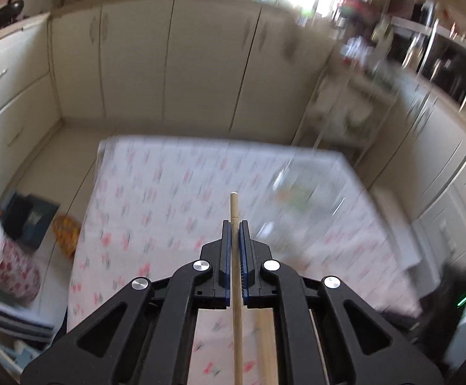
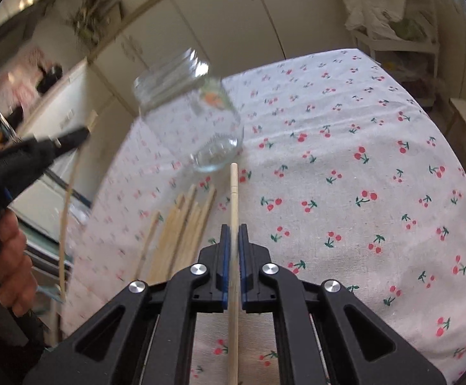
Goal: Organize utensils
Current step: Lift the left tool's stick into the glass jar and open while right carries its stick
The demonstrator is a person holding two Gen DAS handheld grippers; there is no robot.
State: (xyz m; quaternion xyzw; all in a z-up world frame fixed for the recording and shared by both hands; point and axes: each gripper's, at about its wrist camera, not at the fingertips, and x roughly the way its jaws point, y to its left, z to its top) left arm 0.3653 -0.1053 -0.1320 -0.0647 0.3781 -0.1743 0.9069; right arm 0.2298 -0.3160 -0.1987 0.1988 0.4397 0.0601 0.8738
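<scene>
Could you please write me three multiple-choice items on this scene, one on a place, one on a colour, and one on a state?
1. Where do the loose chopsticks lie?
A. inside the glass jar
B. on the tablecloth, on the near side of the jar
C. on the floor

2. What colour are the fruits printed on the tablecloth?
A. red
B. blue
C. yellow

3. What state are the right tongs in?
A. wide open and empty
B. shut on a chopstick
C. shut on the jar's rim

Answers:
1 B, the bundle lies flat on the cloth in the right wrist view, on the camera's side of the glass jar.
2 A, the cherries are red with green stems.
3 B, a single held chopstick runs between the closed blue pads.
</scene>
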